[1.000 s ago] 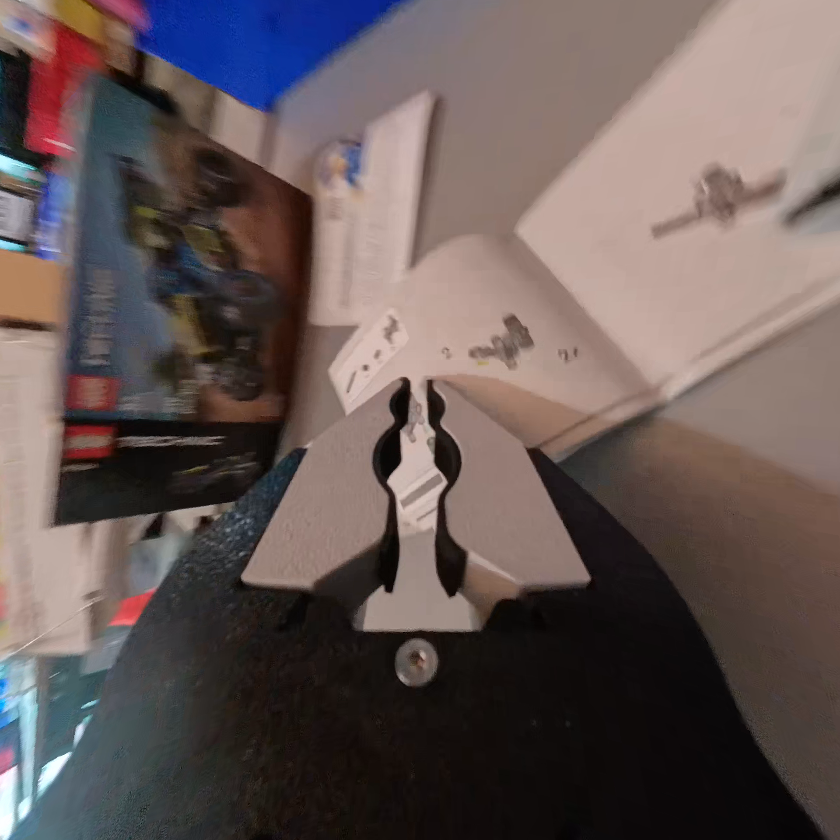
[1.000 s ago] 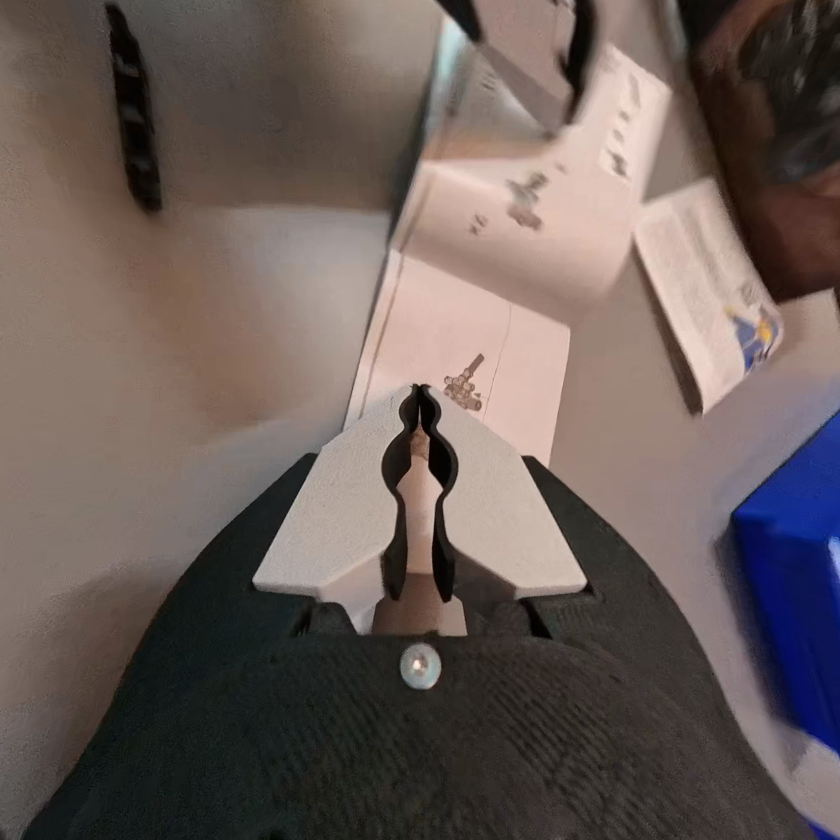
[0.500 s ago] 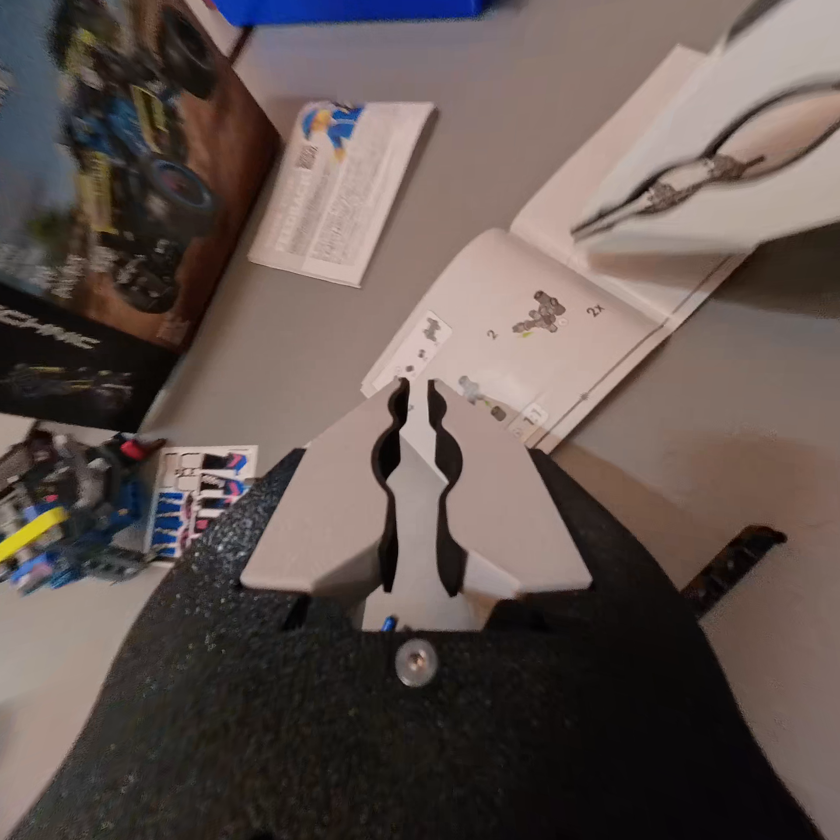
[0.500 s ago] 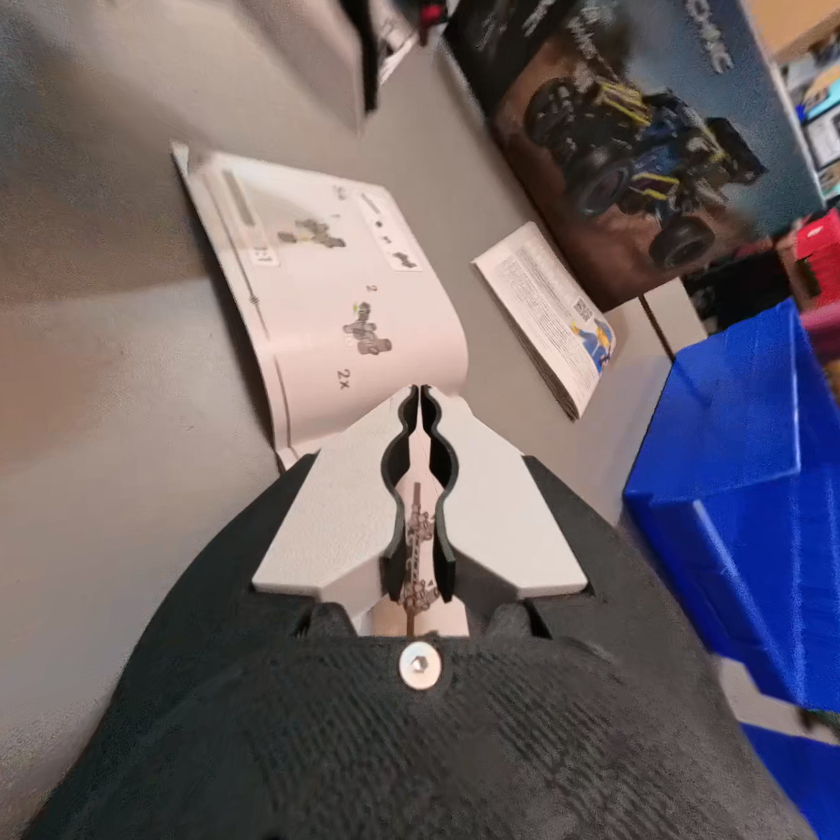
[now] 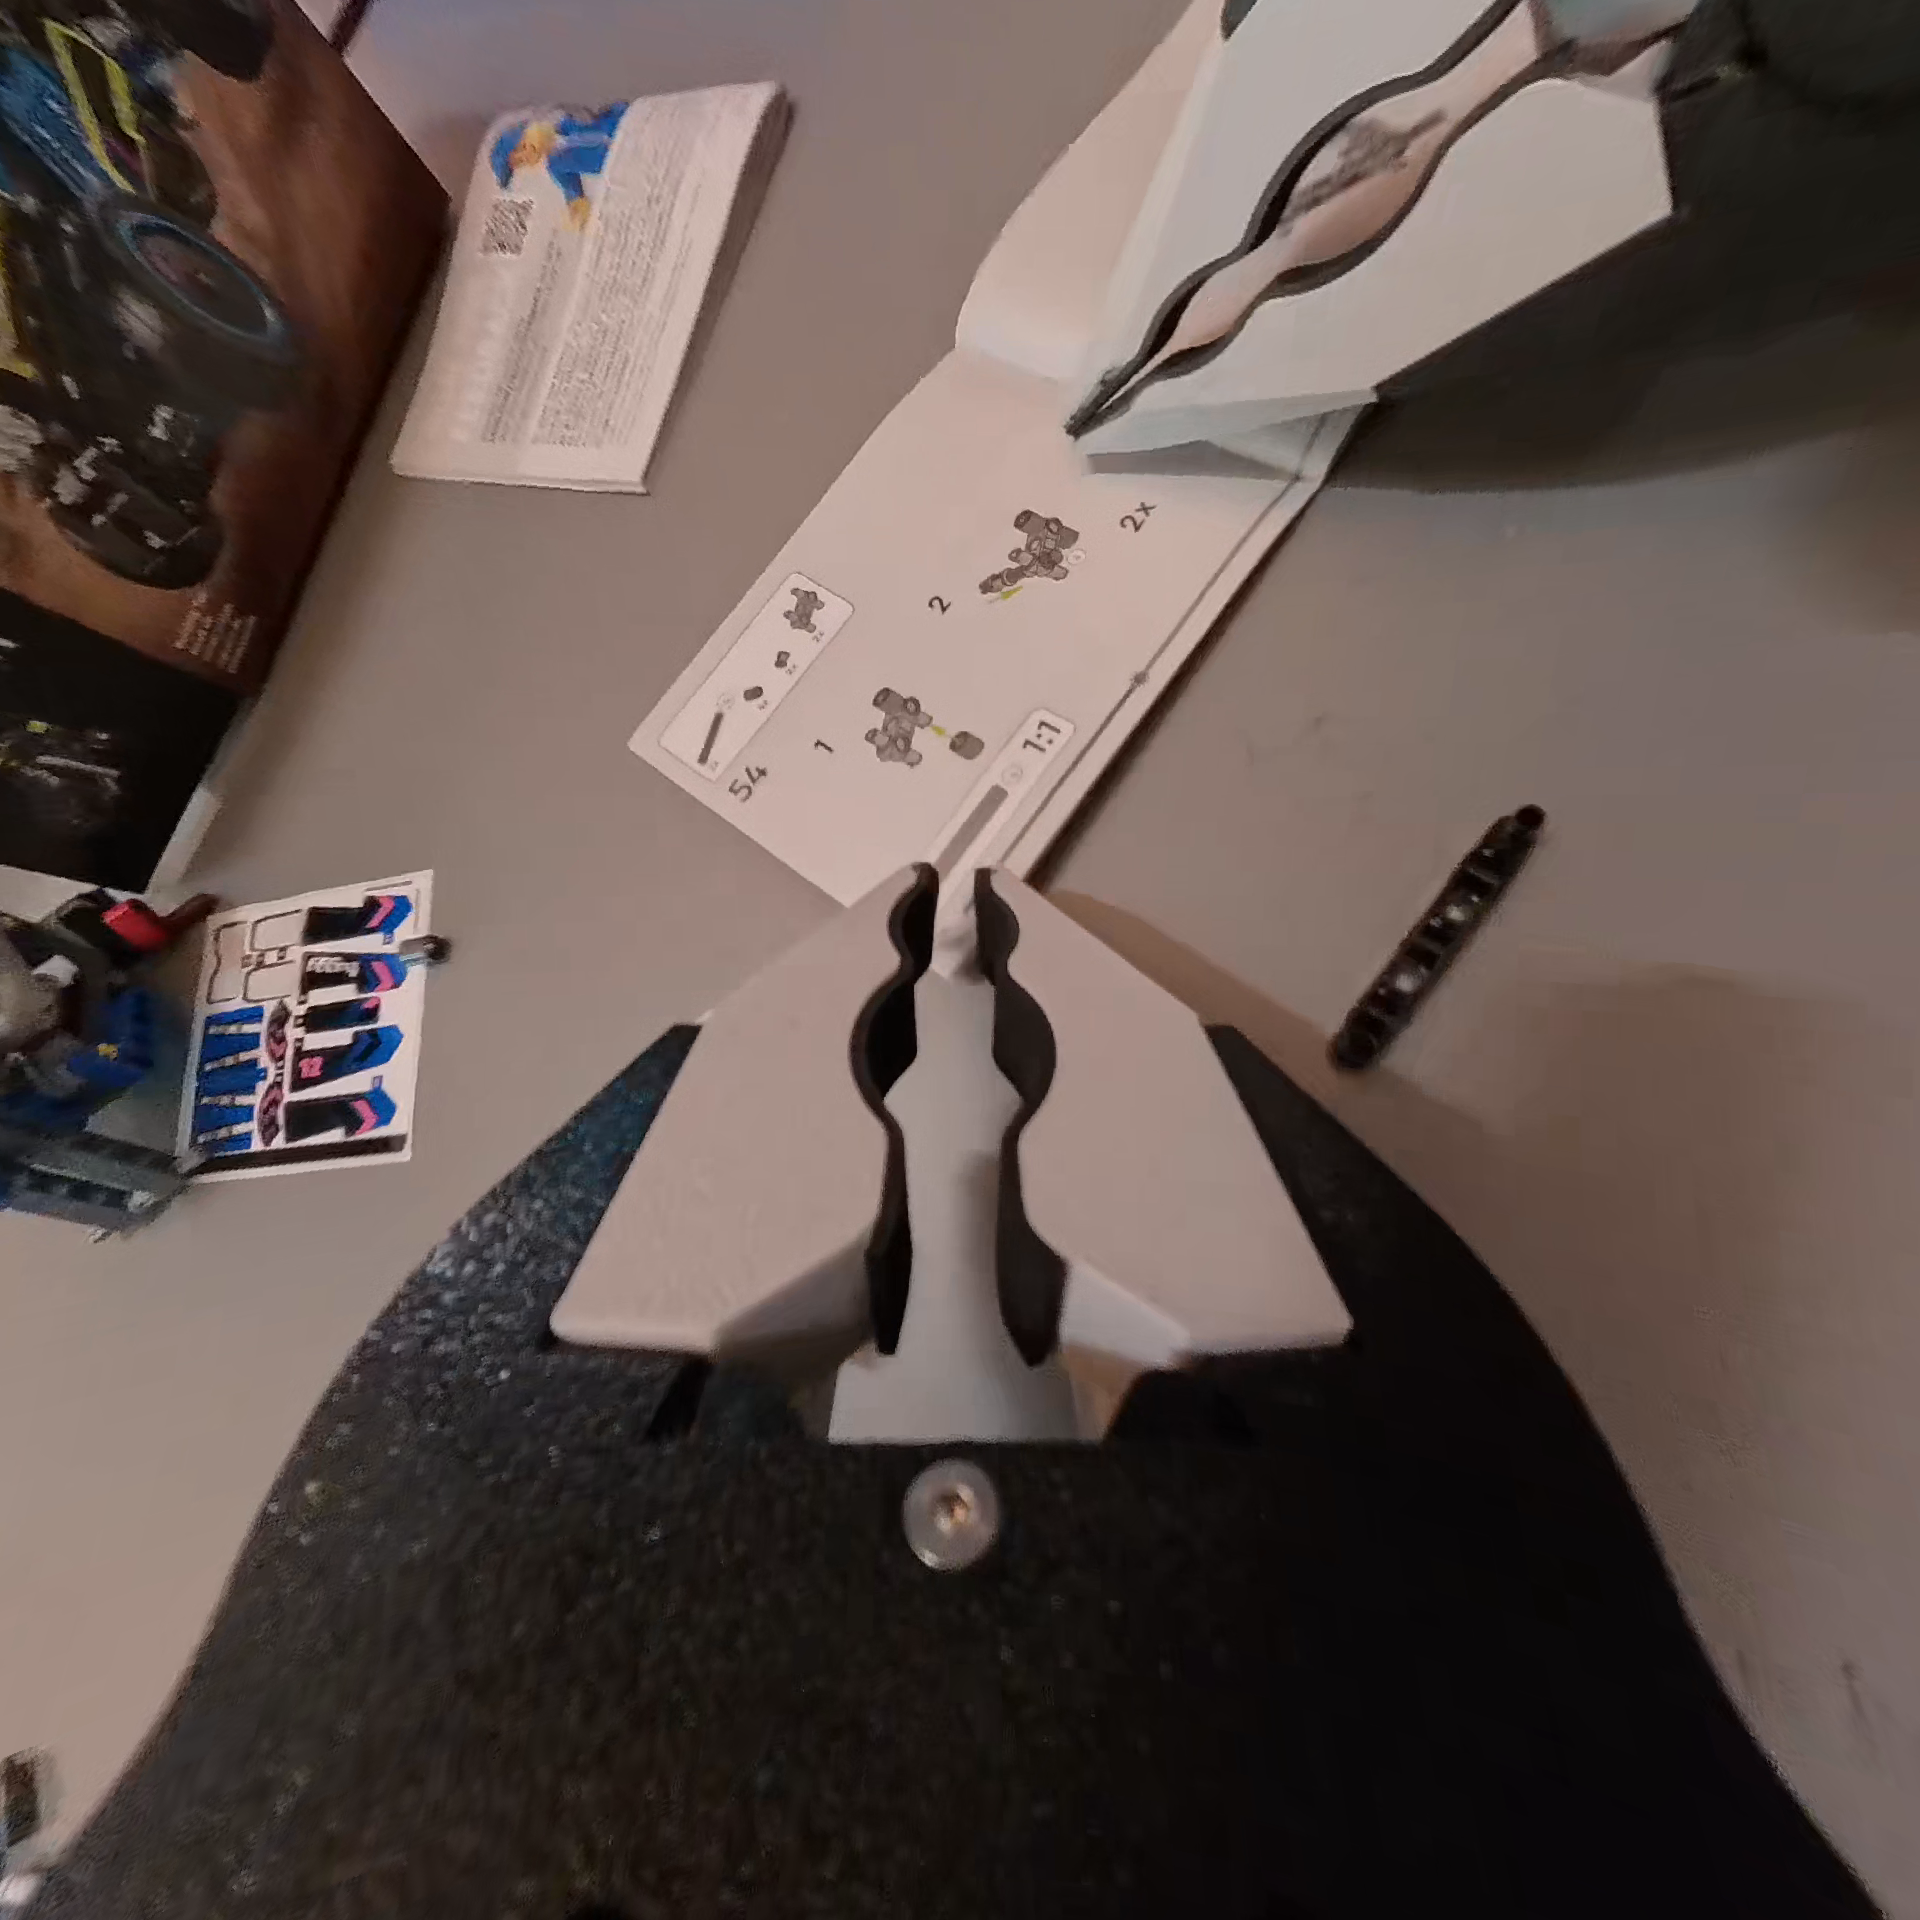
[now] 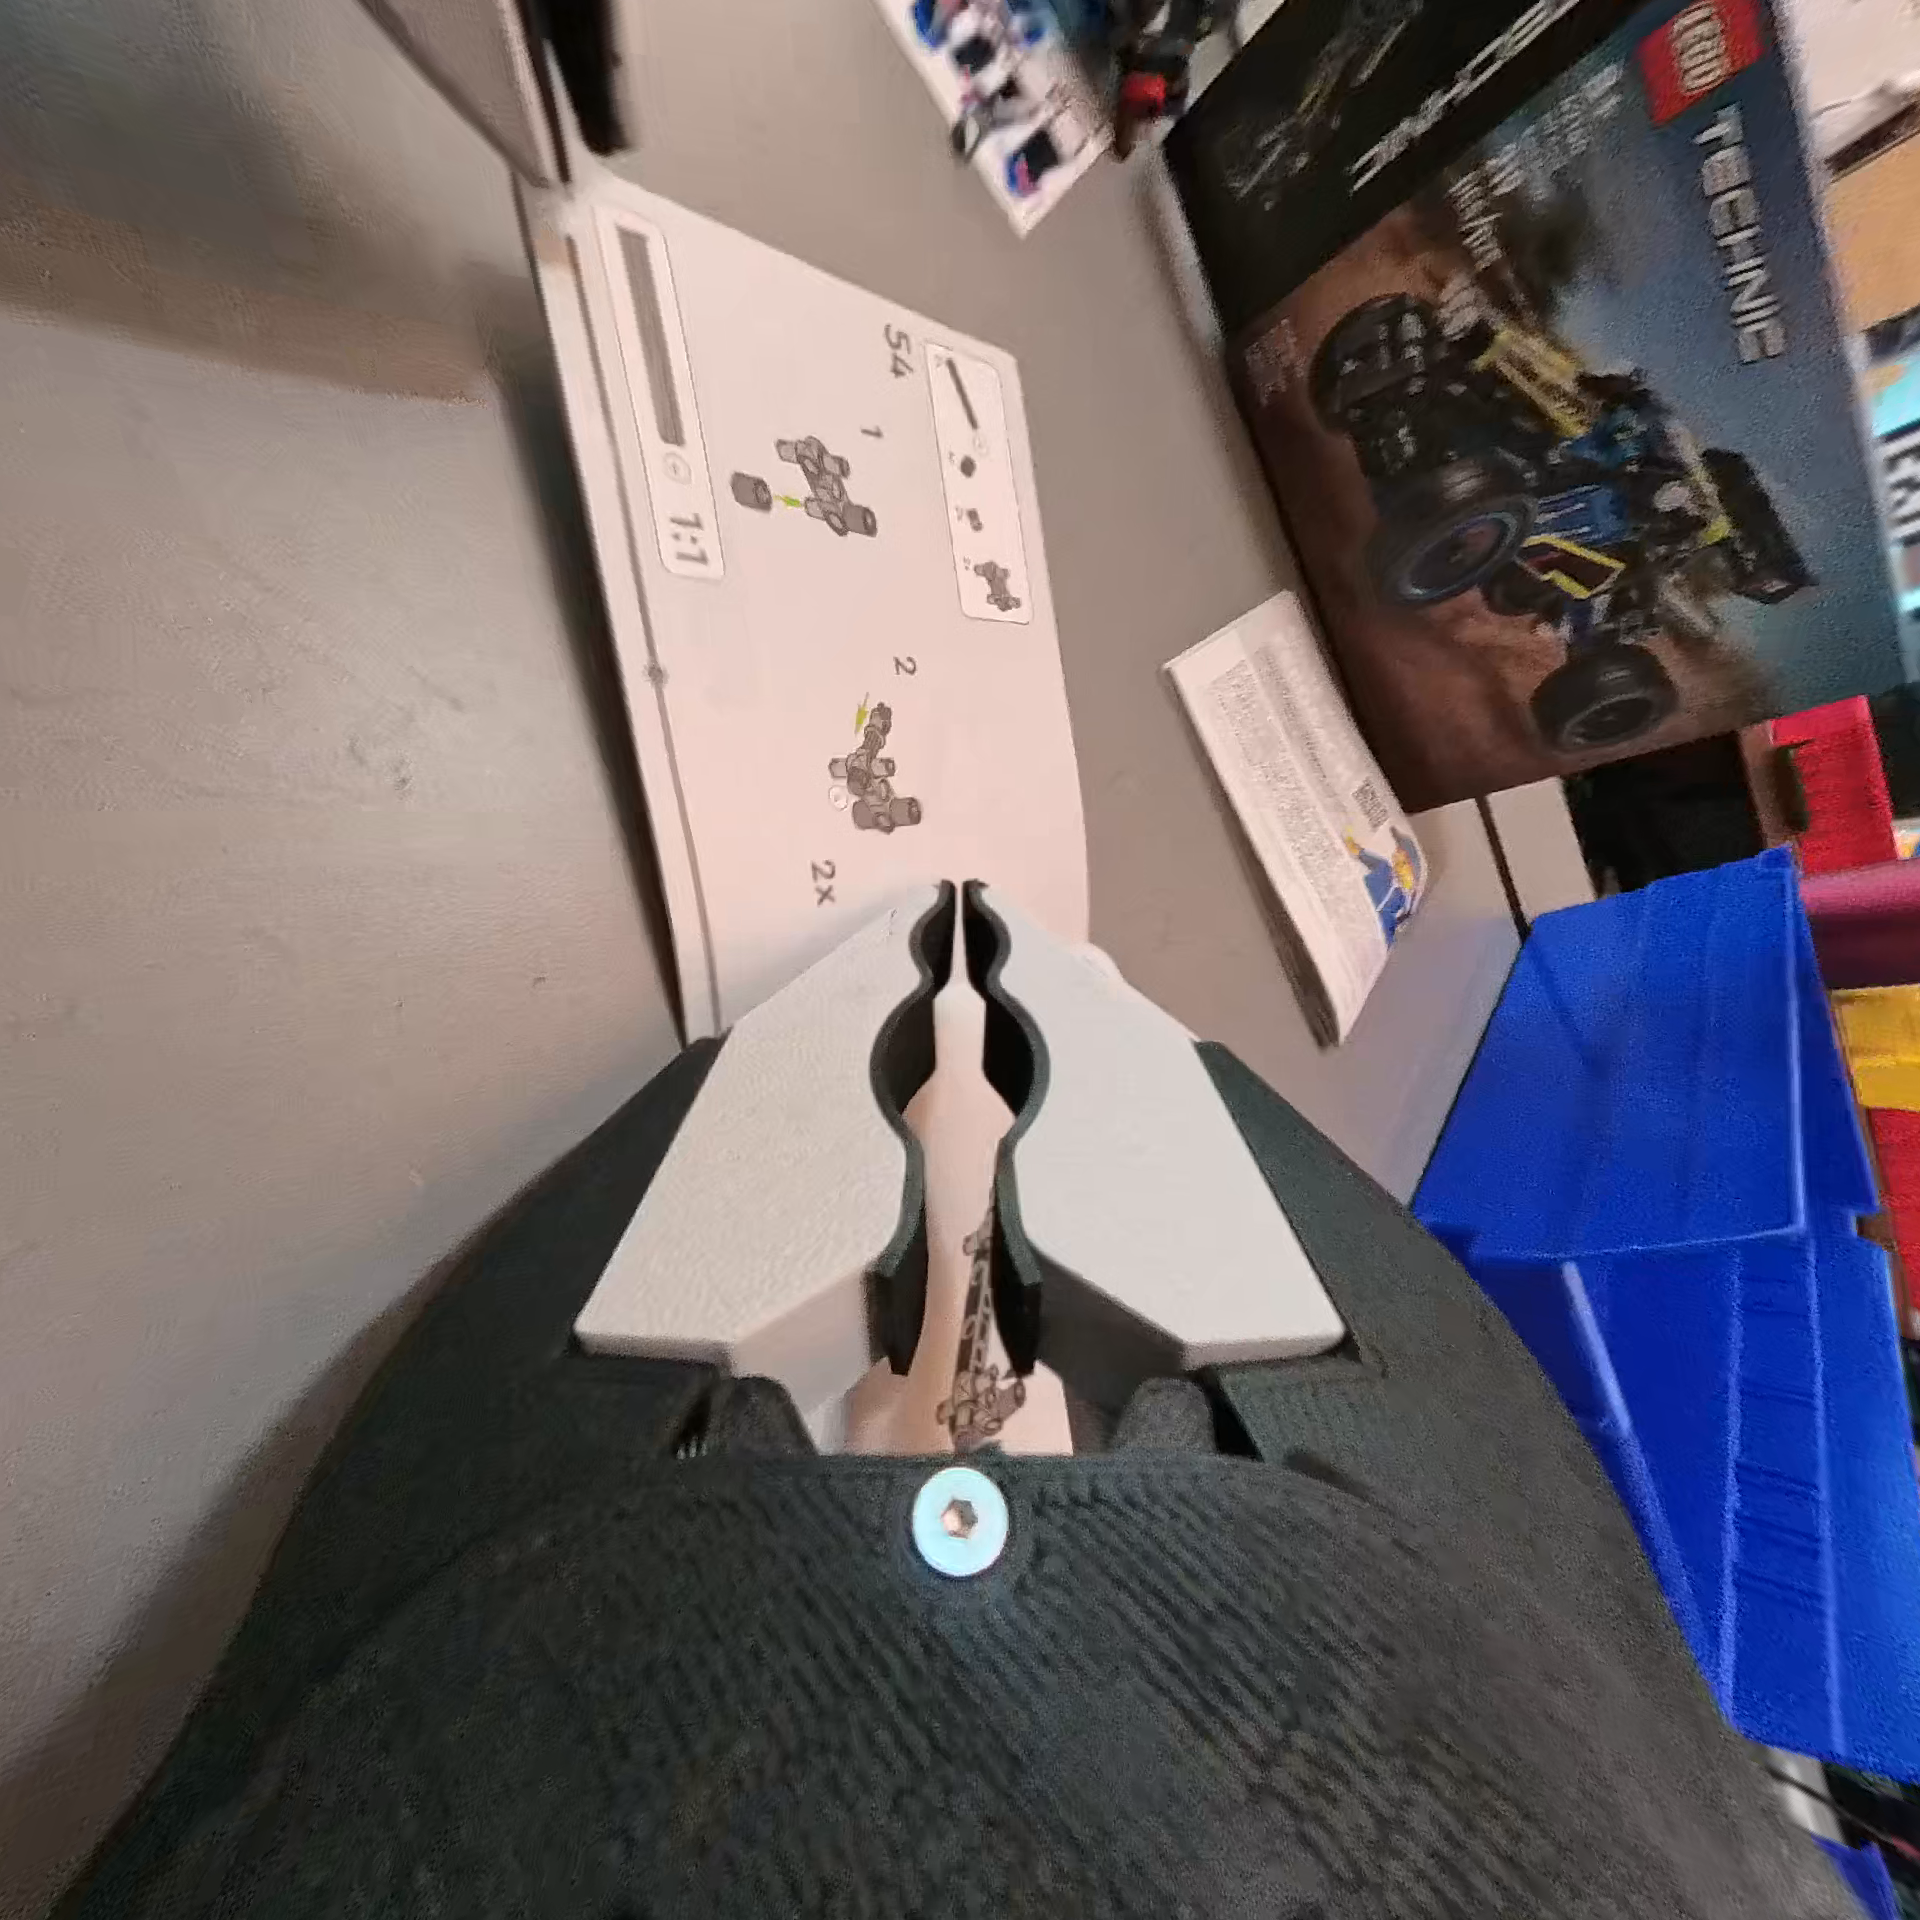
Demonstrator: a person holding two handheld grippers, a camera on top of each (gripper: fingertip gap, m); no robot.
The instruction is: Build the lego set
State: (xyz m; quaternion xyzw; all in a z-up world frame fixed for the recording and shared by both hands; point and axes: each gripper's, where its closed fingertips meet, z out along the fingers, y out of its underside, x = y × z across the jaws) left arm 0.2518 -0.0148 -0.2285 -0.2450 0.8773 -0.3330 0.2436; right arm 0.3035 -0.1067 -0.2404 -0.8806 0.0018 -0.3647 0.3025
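The open instruction booklet point(image 5: 935, 644) lies on the grey table; it also shows in the right wrist view point(image 6: 831, 582). My right gripper point(image 6: 958, 888) is shut on one of its pages, which runs back between the fingers. In the left wrist view it point(image 5: 1081, 421) holds that page lifted at the booklet's far end. My left gripper point(image 5: 956, 894) hovers over the booklet's near corner, jaws slightly apart and empty. A black lego beam point(image 5: 1439, 940) lies on the table to its right. The partly built blue and black model point(image 5: 73, 1039) stands at the far left.
A sticker sheet point(image 5: 312, 1029) lies beside the model, with a small pin point(image 5: 426, 948) at its edge. The set's box point(image 6: 1558, 416) and a folded leaflet point(image 6: 1299, 810) lie beyond the booklet. A blue bin point(image 6: 1683, 1247) stands to the right of my right gripper. My right fingertips sit around 11 cm from my left ones. My left gripper's tips are some 15 cm from the small pin point(image 5: 426, 948). My right wrist view point(image 6: 966, 147) looks at it from another angle.
Both views have swung and steadied. My right gripper has carried the page up and over across the booklet. My left gripper has drawn back to the booklet's near corner; the black beam has come into view.
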